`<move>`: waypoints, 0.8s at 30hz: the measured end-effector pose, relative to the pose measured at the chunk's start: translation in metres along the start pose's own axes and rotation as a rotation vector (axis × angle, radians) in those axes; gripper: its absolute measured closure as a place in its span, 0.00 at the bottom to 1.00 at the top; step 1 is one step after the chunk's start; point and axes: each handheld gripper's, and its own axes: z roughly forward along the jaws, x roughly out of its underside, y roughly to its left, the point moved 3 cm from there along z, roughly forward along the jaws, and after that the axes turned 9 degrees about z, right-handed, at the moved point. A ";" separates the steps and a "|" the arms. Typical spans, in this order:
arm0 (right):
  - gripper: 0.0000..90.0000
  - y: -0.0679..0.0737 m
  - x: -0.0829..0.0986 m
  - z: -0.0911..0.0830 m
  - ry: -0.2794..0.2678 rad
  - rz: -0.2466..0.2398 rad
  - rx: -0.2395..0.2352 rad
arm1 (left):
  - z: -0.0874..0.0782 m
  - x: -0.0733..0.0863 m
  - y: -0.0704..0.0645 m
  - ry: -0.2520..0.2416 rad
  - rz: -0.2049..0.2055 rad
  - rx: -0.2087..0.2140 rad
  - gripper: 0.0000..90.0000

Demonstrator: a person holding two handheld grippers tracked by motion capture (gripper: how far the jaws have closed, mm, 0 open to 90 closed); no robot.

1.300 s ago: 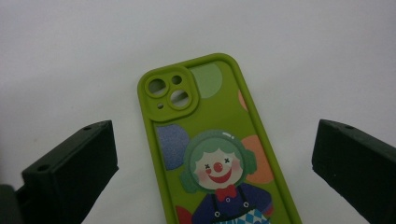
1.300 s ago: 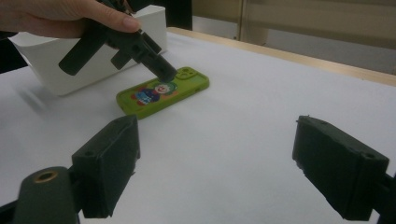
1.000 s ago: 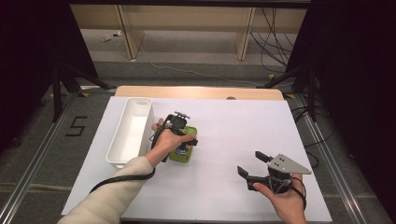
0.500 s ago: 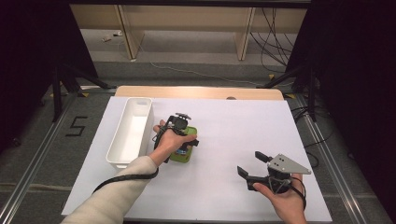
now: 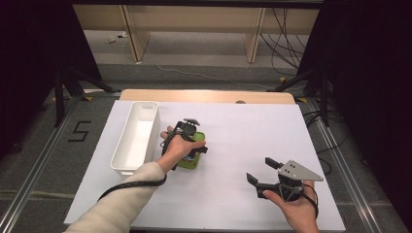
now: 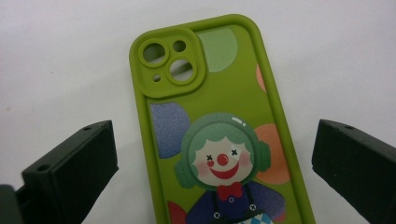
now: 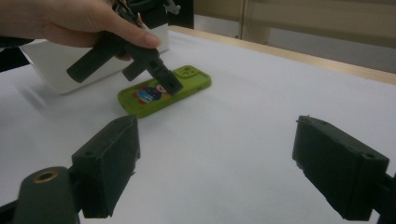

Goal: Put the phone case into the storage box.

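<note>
A lime-green phone case (image 5: 195, 163) with a clown picture lies flat, picture up, on the white table top; its camera cut-outs point away in the left gripper view (image 6: 219, 140). My left gripper (image 5: 192, 148) hovers just over it, open, with one jaw on each side of the case (image 6: 215, 135) and neither touching it. From the right gripper view the case (image 7: 191, 81) lies beyond, partly behind the left gripper's jaws. My right gripper (image 5: 259, 170) is held near the table's front right, open, with only bare table between its jaws (image 7: 217, 140).
A long white bin (image 5: 154, 131) stands just left of the case, its long side running away from the person, and looks bare inside. The white sheet (image 5: 272, 131) covers the table. A wooden strip (image 5: 209, 95) runs along the far edge.
The left hand has shifted only slightly over the case. The right gripper has stayed where it was.
</note>
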 end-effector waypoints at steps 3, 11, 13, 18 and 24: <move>0.18 0.000 0.000 0.000 0.002 0.000 0.000 | 0.001 0.000 0.000 0.008 -0.007 -0.002 0.00; 0.18 0.000 0.000 0.000 0.004 -0.003 -0.002 | 0.002 0.001 -0.001 0.034 -0.015 -0.004 0.00; 0.18 0.000 0.000 0.000 0.005 -0.003 -0.002 | 0.002 0.001 -0.001 0.039 -0.019 -0.006 0.00; 0.18 0.000 0.000 0.000 0.005 -0.005 -0.004 | 0.003 0.000 -0.001 0.044 -0.029 -0.009 0.00; 0.18 0.001 0.000 0.000 0.007 -0.006 -0.007 | 0.004 0.000 -0.001 0.066 -0.034 -0.011 0.00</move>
